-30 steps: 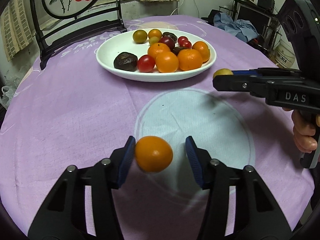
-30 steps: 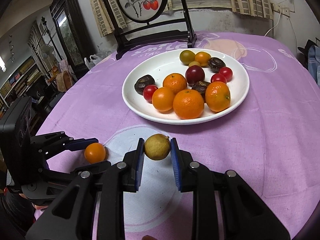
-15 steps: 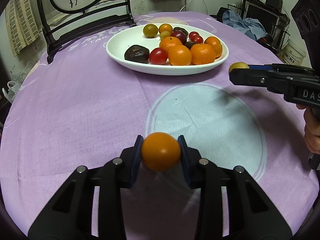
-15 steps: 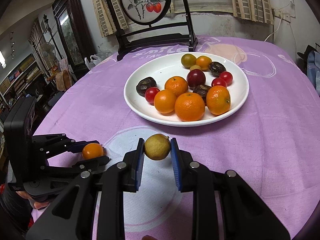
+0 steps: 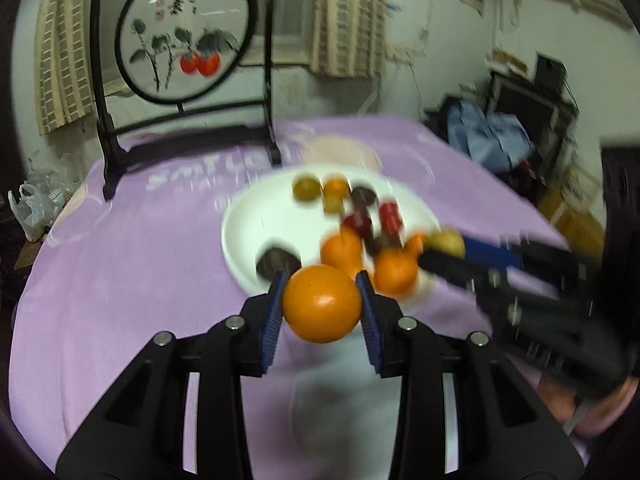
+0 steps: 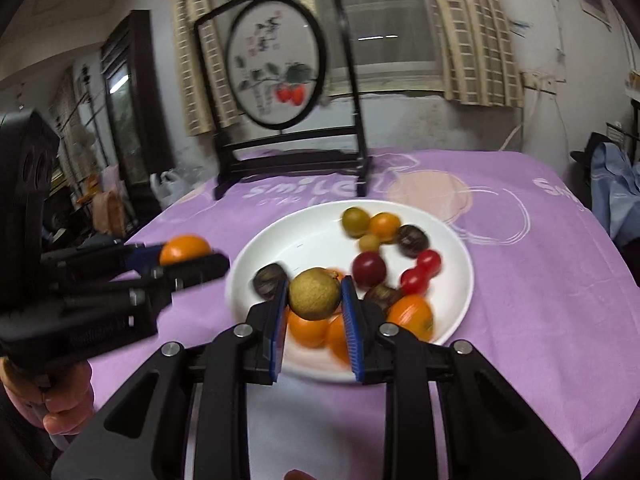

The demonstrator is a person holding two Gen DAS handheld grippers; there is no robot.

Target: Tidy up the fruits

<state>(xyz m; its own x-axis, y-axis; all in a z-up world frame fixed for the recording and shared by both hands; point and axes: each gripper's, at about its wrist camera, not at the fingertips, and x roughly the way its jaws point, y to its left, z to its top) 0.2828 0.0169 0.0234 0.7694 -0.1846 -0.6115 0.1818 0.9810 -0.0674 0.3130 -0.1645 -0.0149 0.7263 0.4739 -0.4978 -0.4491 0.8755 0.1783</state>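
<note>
Fruit is held in both grippers at once, presumably so two pieces reach the dish in one trip. At the left of the right wrist view, the left gripper [image 6: 188, 258] is clamped on a small orange [image 6: 185, 249], carried above the purple tabletop [image 6: 540, 280] just left of the white plate [image 6: 316, 232]; its jaws have just been closing, with the orange between them. At lower centre, the right gripper [image 6: 314, 300] is pinched firmly on a yellow-green fruit [image 6: 315, 294], which hangs over the near part of the plate, among the fruit already gathered there. Blur makes an exact count uncertain: roughly four or five oranges, three small red tomatoes, one dark red fruit, two greenish-yellow ones and about three dark brown ones, plus one fruit in each gripper. Behind stands one framed round painting [image 6: 276, 72].
</note>
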